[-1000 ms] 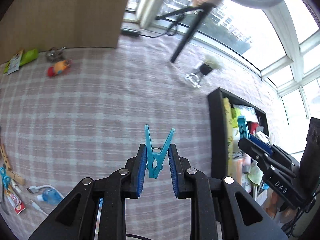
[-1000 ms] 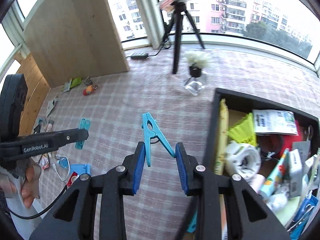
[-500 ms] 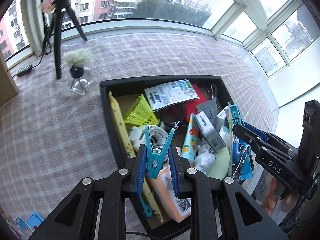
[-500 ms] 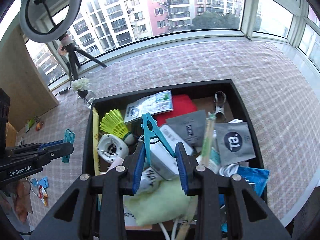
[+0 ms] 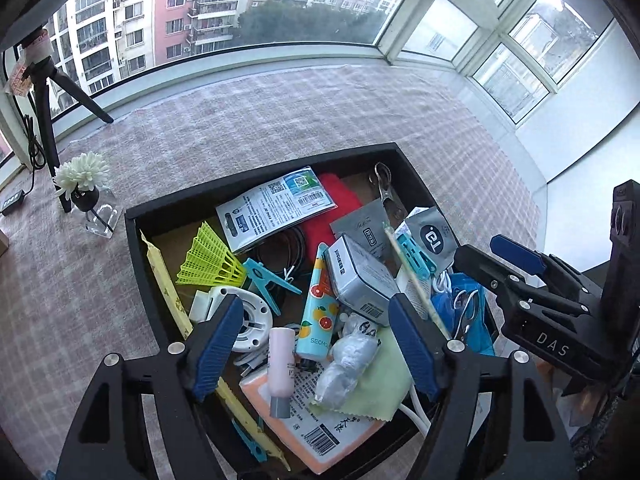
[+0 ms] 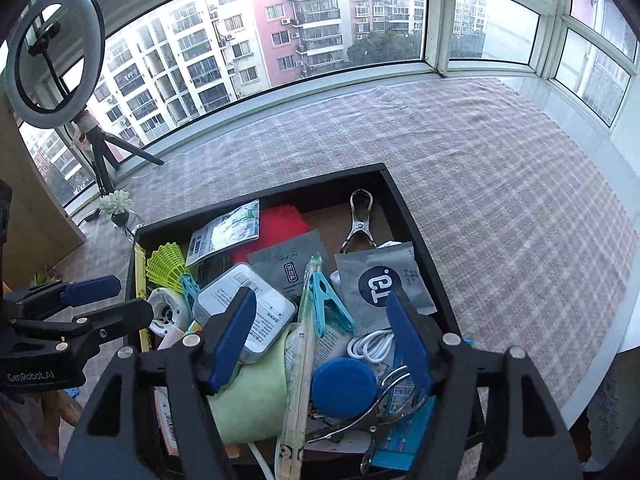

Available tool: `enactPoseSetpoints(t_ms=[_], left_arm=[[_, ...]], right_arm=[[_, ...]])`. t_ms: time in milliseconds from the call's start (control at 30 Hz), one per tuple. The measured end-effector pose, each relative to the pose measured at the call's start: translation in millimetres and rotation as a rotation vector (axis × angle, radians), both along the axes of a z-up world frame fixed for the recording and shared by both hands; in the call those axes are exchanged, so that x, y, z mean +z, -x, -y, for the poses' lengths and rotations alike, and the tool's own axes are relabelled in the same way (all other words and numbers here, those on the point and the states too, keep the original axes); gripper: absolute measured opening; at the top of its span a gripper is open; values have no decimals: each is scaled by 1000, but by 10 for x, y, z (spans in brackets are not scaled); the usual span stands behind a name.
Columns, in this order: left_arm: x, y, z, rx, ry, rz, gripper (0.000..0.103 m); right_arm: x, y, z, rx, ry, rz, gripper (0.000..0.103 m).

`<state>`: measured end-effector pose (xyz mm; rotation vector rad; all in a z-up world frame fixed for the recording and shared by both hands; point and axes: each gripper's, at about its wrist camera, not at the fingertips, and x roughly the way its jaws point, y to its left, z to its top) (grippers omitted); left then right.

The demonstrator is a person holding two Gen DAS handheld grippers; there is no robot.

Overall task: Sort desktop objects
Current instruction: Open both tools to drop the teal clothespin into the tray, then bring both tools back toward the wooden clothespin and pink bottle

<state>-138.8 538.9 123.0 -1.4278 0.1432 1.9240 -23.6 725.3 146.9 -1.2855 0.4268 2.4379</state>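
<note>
Left wrist view: the left gripper [image 5: 316,344] has its jaws spread and bare above a black box [image 5: 134,220]; a blue clothespin [image 5: 267,280] lies inside beside a yellow shuttlecock [image 5: 210,260].

Right wrist view: the right gripper [image 6: 322,340], jaws apart, hovers over another blue clothespin [image 6: 328,308] lying in the box.

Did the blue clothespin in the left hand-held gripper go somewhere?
Yes. The left hand-held gripper is open now, and its blue clothespin has dropped into the black box, beside the yellow shuttlecock.

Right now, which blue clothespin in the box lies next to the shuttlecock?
The blue clothespin beside the yellow-green shuttlecock, near the white round speaker. The other blue clothespin lies across the box by the grey pouch.
</note>
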Motion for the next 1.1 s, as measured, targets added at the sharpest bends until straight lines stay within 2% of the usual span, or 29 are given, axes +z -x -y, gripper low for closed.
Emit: enactPoseSetpoints(t_ms=[200, 333, 433, 667, 867, 1100], left_arm=[[48, 10, 409, 64, -39, 25, 73], [80, -33, 869, 124, -9, -1, 73], [73, -77, 1339, 198, 5, -22, 73], [-36, -211, 2592, 440, 34, -7, 73], [-138, -389, 3556, 606, 48, 3, 73], [-300, -517, 4548, 731, 90, 12, 69]], right_arm=[[101, 75, 255, 58, -53, -10, 67], [145, 120, 471, 113, -38, -31, 67], [167, 164, 693, 161, -47, -37, 67], [202, 239, 1362, 300, -30, -54, 67], [181, 276, 2040, 419, -51, -26, 67], [96, 331, 2870, 547, 15, -2, 67]])
